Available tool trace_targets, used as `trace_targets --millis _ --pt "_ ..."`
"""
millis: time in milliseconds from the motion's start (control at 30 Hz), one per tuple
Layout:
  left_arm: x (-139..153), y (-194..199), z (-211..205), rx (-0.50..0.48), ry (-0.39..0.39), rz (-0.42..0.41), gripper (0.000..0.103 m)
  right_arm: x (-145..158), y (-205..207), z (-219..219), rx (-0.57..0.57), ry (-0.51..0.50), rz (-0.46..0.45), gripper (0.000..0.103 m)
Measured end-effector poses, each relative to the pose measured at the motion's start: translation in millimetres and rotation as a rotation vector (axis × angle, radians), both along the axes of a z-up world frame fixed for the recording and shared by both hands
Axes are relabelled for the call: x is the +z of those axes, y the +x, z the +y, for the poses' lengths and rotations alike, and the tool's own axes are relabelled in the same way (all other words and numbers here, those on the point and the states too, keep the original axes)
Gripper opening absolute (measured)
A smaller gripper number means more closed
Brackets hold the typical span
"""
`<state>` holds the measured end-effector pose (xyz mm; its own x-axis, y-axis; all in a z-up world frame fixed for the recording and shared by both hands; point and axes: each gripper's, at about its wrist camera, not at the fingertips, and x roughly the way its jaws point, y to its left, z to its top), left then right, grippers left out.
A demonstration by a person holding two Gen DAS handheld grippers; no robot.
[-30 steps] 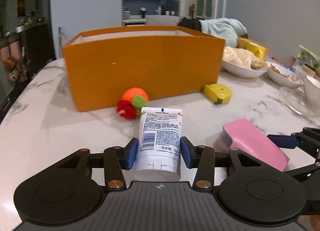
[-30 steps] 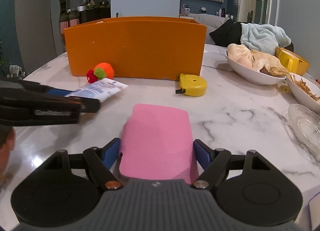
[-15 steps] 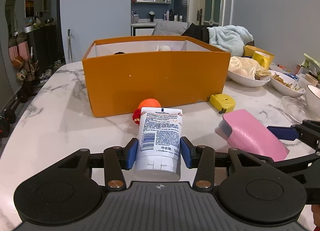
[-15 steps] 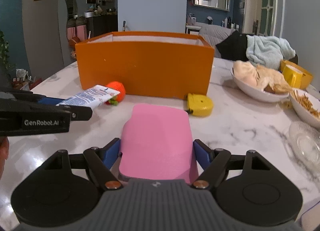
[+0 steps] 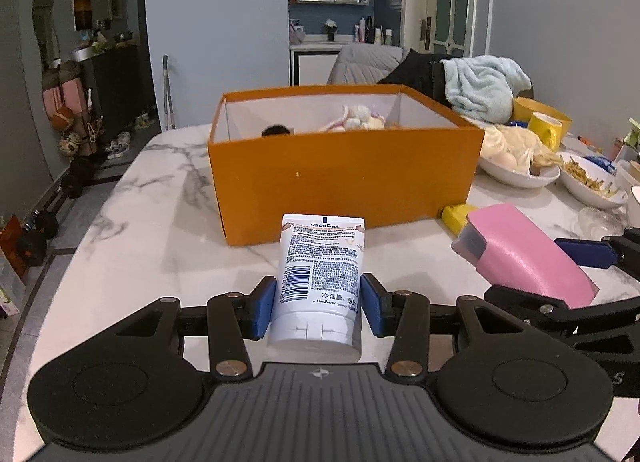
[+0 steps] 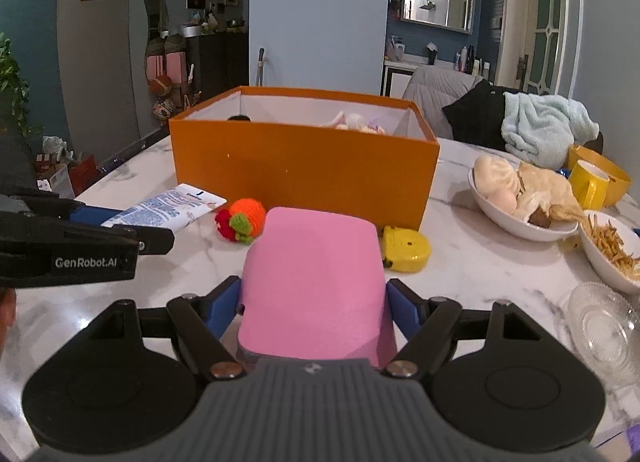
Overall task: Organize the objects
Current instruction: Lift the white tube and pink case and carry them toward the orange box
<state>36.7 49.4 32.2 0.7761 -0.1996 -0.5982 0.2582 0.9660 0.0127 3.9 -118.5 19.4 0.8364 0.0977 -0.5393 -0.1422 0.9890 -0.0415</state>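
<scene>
Left wrist: left claw clamps Vaseline tube; right claw clamps pink case.

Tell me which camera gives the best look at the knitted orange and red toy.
The right wrist view. There the knitted toy lies in plain sight on the table, before the orange box. In the left wrist view it cannot be seen; the Vaseline tube probably hides it.
</scene>
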Motion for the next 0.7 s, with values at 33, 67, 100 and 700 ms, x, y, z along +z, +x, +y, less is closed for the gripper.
trace_targets --millis 33,67,100,700 --pt "2.5 -0.4 -0.5 0.002 0.001 -0.003 0.053 2.1 -0.4 -0.1 0.001 -0.002 -0.003 0.079" --pt "4.6 -0.5 -1.0 0.003 0.002 -0.005 0.053 4.5 -0.3 -0.2 0.003 -0.003 -0.006 0.079" --pt "7.5 -0.8 -1.0 0.003 -0.003 -0.008 0.053 6.5 -0.3 -0.5 0.005 -0.004 -0.008 0.079" --pt "52.9 18.1 2.6 0.003 -0.034 -0.054 0.053 57.5 13.6 -7.8 0.035 0.02 -0.059 0.079"
